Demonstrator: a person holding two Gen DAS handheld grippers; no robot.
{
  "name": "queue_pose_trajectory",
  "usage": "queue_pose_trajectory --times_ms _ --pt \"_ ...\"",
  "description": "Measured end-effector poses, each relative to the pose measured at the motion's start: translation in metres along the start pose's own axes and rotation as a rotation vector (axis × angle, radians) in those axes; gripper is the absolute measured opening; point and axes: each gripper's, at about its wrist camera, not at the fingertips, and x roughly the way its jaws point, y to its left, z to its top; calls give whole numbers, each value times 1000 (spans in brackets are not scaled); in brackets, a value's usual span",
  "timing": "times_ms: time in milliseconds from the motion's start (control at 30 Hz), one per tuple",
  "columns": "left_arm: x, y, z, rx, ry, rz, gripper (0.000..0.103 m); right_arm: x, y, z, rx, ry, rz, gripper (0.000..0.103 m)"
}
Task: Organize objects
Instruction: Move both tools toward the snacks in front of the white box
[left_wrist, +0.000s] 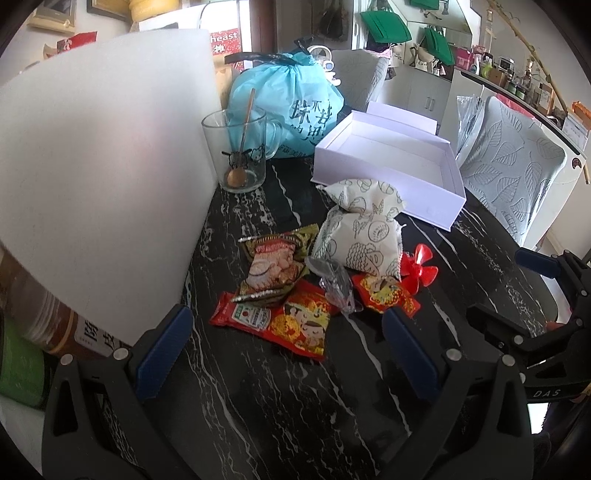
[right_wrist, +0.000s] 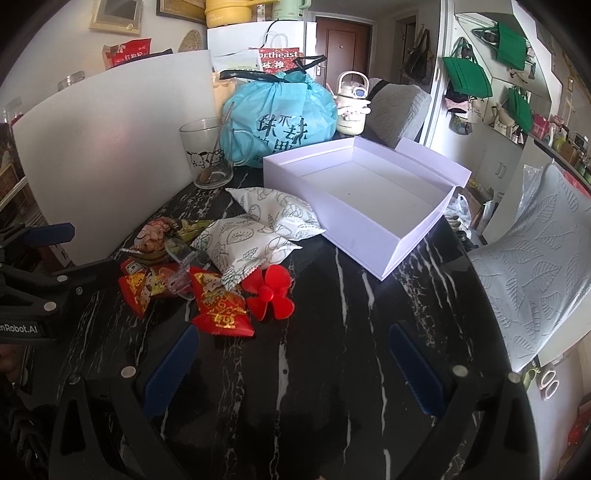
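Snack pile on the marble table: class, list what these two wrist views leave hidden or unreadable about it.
- Clear plastic piece: see-through and crumpled in both views; what it is cannot be told.
- Ketchup sachet: left wrist view, print too small to read; in the right wrist view the left gripper covers it.
- Brown snack packet: right wrist view, partly buried under the pile.
- Blue bag: tied shut, contents hidden.

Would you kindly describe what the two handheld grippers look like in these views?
Both are black plastic frames with silver rivets and flat blue finger pads. The left gripper bears white lettering "nRobot.AI" on its side, seen from the right wrist. The right gripper shows "DAS" on its body, seen from the left wrist.
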Motion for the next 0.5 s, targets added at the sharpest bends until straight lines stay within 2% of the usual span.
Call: queue_pose_trajectory --times_ms 500 --pt "27 7 -11 -16 58 -35 103 24 5 -8 -9 21 95 103"
